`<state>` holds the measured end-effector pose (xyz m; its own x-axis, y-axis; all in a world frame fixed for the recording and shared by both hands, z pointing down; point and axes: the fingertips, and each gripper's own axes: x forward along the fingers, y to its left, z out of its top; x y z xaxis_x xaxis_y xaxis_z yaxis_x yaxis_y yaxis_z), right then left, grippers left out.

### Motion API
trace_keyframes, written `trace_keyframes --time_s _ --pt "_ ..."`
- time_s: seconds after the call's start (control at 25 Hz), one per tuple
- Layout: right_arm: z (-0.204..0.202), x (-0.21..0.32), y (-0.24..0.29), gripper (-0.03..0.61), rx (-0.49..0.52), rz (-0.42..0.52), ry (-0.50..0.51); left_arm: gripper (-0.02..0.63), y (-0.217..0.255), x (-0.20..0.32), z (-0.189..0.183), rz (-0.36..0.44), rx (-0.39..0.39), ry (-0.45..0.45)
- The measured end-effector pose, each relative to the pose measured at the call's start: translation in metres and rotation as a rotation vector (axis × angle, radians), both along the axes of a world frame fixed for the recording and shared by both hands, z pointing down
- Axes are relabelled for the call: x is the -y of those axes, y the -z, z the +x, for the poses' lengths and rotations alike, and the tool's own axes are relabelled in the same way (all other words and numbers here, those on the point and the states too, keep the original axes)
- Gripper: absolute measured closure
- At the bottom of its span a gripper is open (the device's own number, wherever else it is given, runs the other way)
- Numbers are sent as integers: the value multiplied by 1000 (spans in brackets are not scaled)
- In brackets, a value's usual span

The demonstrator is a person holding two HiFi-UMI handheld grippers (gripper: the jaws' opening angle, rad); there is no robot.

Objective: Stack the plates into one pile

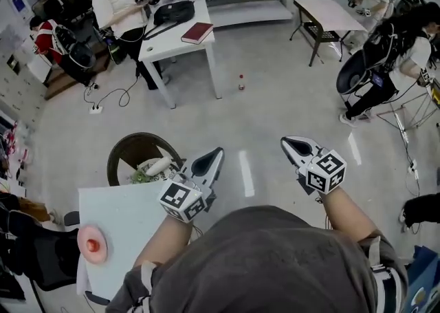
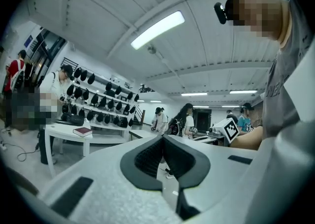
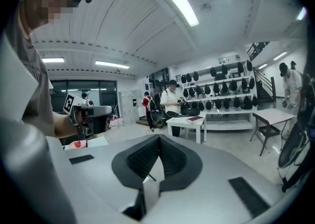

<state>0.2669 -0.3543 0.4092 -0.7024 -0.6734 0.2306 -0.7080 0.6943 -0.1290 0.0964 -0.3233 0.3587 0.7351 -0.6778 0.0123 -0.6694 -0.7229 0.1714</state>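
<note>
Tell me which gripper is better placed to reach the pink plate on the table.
Left: the left gripper is nearer the table bearing the pink plate; the right gripper is over the floor, farther away.

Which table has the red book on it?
The white table at upper left, with the red book beside a black bag; the near table holds pink plates.

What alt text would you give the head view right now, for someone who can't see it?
The left gripper and right gripper are held out shut and empty above the floor, beside the light table at lower left, where a pink plate sits. A round bin stands just beyond that table; people work at other tables farther off.
</note>
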Motion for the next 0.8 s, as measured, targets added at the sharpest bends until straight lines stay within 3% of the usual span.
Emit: trace_keyframes --time_s 0.32,0.8 --pt "38 4 2 587 -26 -6 32 607 -1 5 21 -15 -37 63" --pt "17 21 4 588 -32 10 91 607 -1 3 -3 -15 -33 136"
